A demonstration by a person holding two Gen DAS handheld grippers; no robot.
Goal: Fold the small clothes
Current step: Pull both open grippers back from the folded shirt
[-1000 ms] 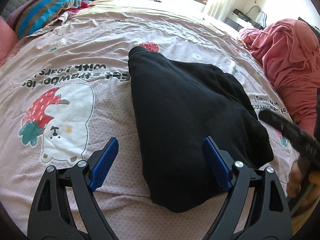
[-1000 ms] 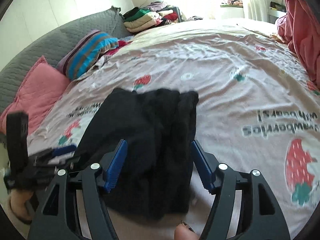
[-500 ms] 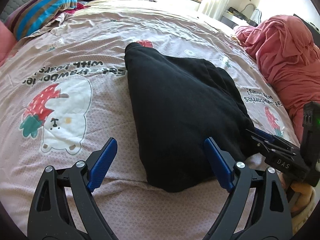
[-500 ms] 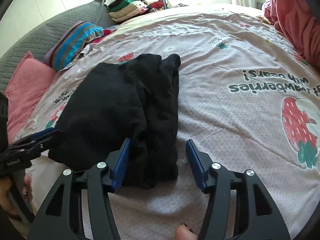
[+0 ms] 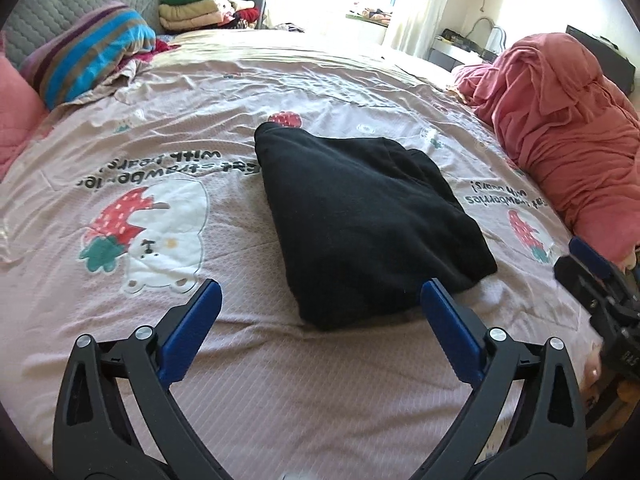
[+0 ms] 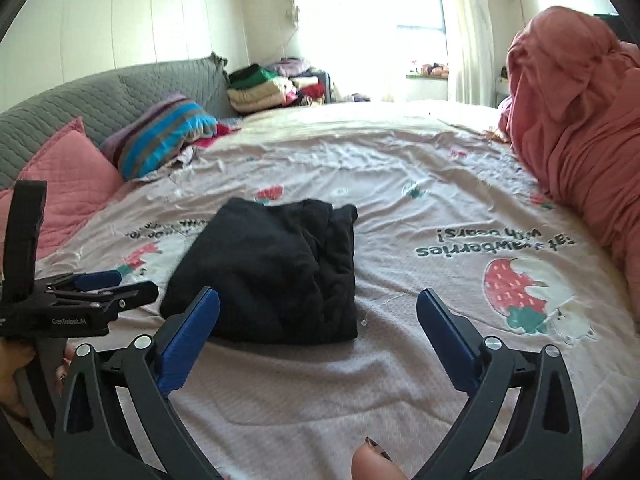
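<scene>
Blue pads line the jaws of both tools, and both sets stand wide apart with nothing between them. The left gripper (image 5: pixel 320 320) hangs over bare bedspread just short of the near corner of the black garment (image 5: pixel 360 216), its right pad close beside the cloth's near edge without touching it. The right gripper (image 6: pixel 318 326) hovers a little in front of the same garment (image 6: pixel 276 272), its left pad overlapping the near left corner in the right wrist view; whether it touches there cannot be told.

That garment lies folded into a compact bundle near the middle of the bed (image 5: pixel 280 380), flat on the pink bedspread with printed strawberries, bears and lettering. Its layered edges show along the right side. Open bedspread surrounds it on every side, widest toward the near edge of the bed under both tools and to its left over the bear print (image 5: pixel 160 240).

Along the right edge of the bed sits a heap of rose-red fabric (image 5: pixel 568 120), well apart from the garment. At the head of the bed, against the grey quilted headboard (image 6: pixel 100 100), lie a pink cushion (image 6: pixel 76 176) and a striped pillow (image 5: pixel 88 52). A stack of folded clothes (image 6: pixel 260 92) sits at the far corner.
</scene>
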